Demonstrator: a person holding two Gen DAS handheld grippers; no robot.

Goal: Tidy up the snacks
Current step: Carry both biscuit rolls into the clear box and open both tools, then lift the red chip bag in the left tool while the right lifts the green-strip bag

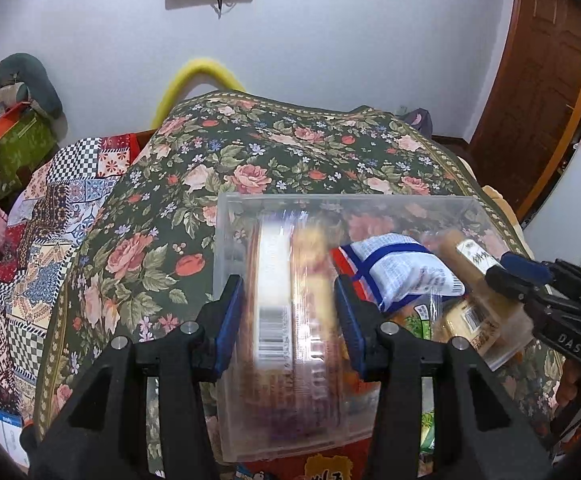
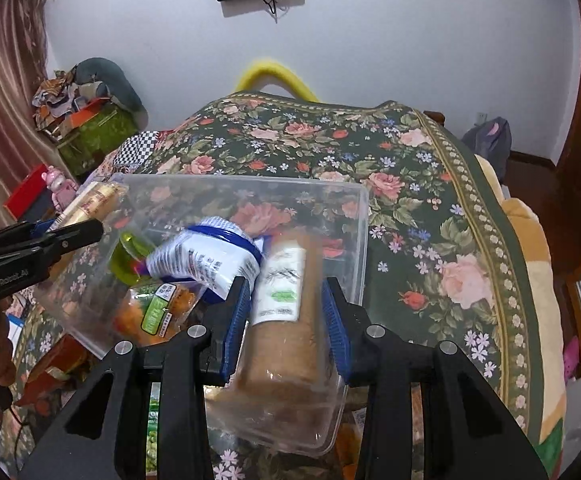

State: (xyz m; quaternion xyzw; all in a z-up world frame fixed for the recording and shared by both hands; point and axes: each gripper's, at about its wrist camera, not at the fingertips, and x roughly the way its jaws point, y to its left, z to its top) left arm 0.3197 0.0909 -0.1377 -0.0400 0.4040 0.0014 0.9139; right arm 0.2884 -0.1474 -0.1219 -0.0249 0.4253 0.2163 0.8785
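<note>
A clear plastic bin (image 1: pixel 226 240) sits on the floral cloth and also shows in the right wrist view (image 2: pixel 364 216). My left gripper (image 1: pixel 290 320) is shut on a long biscuit pack (image 1: pixel 286 320), blurred by motion, over the bin's left side. My right gripper (image 2: pixel 286 320) is shut on a brown roll snack with a white label (image 2: pixel 286 300) over the bin's right side; it also shows in the left wrist view (image 1: pixel 518 280). Inside the bin lie a white and blue pouch (image 1: pixel 402 272), a green jelly cup (image 2: pixel 130 256) and an orange snack bag (image 2: pixel 158 312).
The floral cloth (image 1: pixel 250 160) covers the table, with a patchwork cloth (image 1: pixel 50 220) to its left. More snack packs (image 1: pixel 326 468) lie at the near edge beneath the bin. Boxes and clutter (image 2: pixel 86 128) stand at the far left. A wooden door (image 1: pixel 538 80) is at right.
</note>
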